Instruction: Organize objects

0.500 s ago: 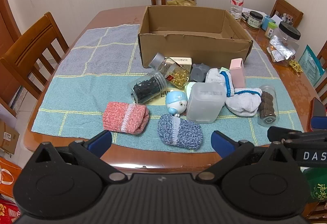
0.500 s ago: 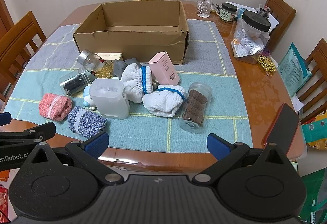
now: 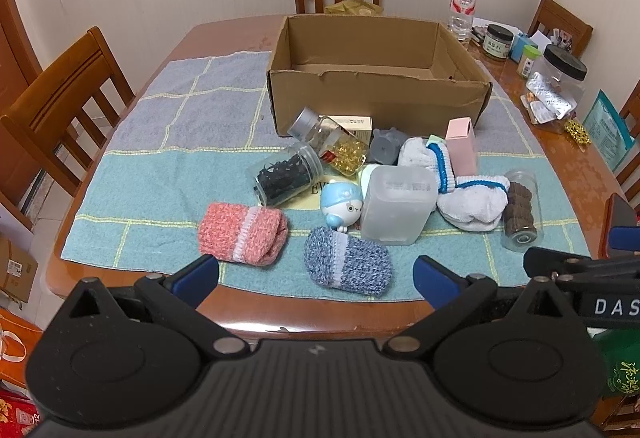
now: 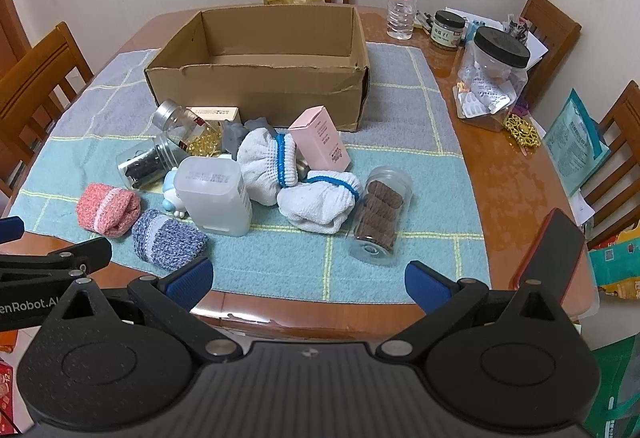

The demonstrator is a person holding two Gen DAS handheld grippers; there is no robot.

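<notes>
The left gripper (image 3: 318, 278) and the right gripper (image 4: 308, 284) hang over the near edge of the desk (image 4: 516, 174), both tilted down toward it, their blue-padded fingers (image 3: 198, 272) spread wide and released, with nothing between them.

Nearest on the blue-green towel (image 3: 160, 166) lie two rolled socks: a pink sock (image 3: 242, 234) with its long axis running left to right, and just beside it a blue sock (image 3: 347, 262), also lying crosswise. Behind them stands a small blue-capped figurine (image 3: 342, 204), touching an upright translucent plastic container (image 3: 396, 206). To the right a white sock bundle (image 3: 472, 204) rests against a clear jar of brown discs (image 4: 380, 214), which lies on its side with its long axis running near to far, base toward the grippers. Further back, a jar of dark clips (image 3: 288, 178) and a jar of yellow capsules (image 3: 332, 142) lie tipped over, both slanting across the towel, beside a second white sock (image 3: 424, 158) and a pink box (image 3: 462, 146). Farthest stands the open cardboard box (image 3: 376, 98), its long axis crosswise.
</notes>
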